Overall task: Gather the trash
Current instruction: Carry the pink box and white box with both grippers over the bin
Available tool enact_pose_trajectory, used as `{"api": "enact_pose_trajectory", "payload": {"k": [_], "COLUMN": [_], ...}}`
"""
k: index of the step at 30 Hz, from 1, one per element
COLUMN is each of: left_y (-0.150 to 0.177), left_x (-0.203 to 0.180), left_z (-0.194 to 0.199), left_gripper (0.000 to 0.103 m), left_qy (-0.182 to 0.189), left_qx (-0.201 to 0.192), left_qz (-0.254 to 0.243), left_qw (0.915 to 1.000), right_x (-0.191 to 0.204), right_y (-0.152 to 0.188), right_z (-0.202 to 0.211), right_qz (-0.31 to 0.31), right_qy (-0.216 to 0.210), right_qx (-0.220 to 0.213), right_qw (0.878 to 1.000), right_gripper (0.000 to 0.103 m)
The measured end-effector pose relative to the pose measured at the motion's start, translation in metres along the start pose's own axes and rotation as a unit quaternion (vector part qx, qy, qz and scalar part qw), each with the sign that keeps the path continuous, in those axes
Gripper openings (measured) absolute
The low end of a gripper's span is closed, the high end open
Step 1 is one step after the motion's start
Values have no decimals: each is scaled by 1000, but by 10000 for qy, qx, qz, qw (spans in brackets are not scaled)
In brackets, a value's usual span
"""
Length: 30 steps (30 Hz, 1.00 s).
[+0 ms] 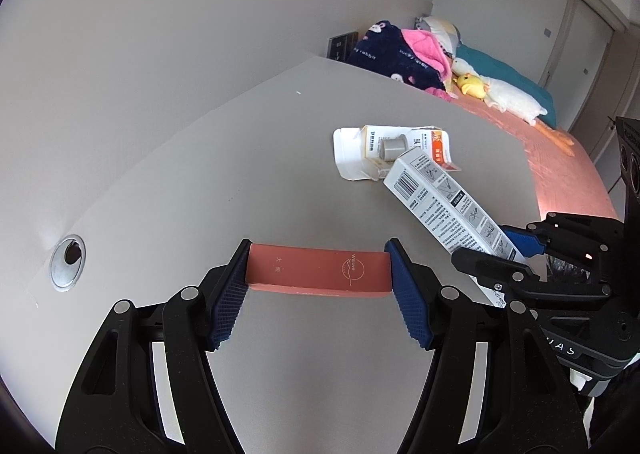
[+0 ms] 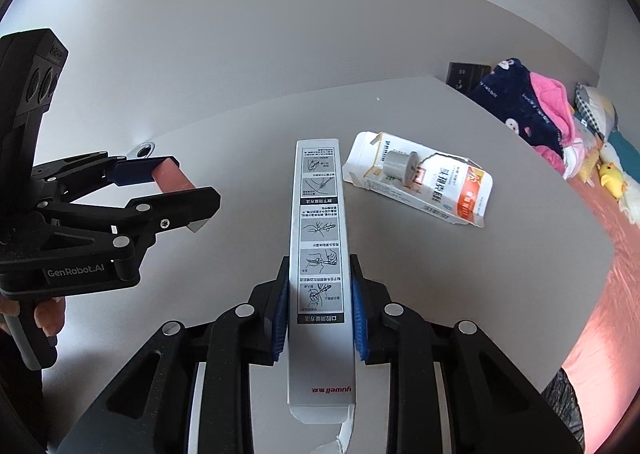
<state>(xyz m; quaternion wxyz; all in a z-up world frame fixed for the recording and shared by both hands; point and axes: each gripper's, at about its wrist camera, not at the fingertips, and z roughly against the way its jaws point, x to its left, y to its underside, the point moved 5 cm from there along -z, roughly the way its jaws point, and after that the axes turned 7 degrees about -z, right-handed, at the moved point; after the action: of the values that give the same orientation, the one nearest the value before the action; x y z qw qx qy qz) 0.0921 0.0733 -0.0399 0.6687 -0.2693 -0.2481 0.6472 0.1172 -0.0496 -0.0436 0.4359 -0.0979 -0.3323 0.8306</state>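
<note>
White and long, the box (image 2: 320, 274) runs straight out along the right gripper (image 2: 320, 310), clamped across its width above the surface (image 2: 520, 274), while the left gripper (image 1: 318, 274) pinches the pink box (image 1: 318, 272) endwise; the torn carton (image 2: 420, 177) lies ahead, nearer the right.

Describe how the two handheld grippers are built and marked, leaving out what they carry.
Both are matte black linkage frames with silver pivot pins and blue ribbed pads. The left gripper has white "GenRobot.AI" lettering, a black camera block on top with round lenses, and a grey handle below. The right gripper has the same build, with a small orange light.
</note>
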Motion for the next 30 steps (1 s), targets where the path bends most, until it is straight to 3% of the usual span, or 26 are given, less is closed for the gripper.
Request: {"api": "enact_pose_trajectory", "payload": {"k": [11, 30], "left_y": [-5, 1], "left_x": [-46, -103], "left_z": [23, 35], "left_gripper": [65, 65], "left_qy": [361, 639], "left_qx": [-220, -269], "left_qz": [-445, -871], "left_qw": [9981, 9938], "right_x": [-25, -58], "right_y": [24, 66], "right_z": [47, 96], "right_qz": [-524, -1075], "right_qy": [235, 531], "right_qx": [-237, -477], "right_qw": [9981, 9916], "right_gripper": [28, 28]}}
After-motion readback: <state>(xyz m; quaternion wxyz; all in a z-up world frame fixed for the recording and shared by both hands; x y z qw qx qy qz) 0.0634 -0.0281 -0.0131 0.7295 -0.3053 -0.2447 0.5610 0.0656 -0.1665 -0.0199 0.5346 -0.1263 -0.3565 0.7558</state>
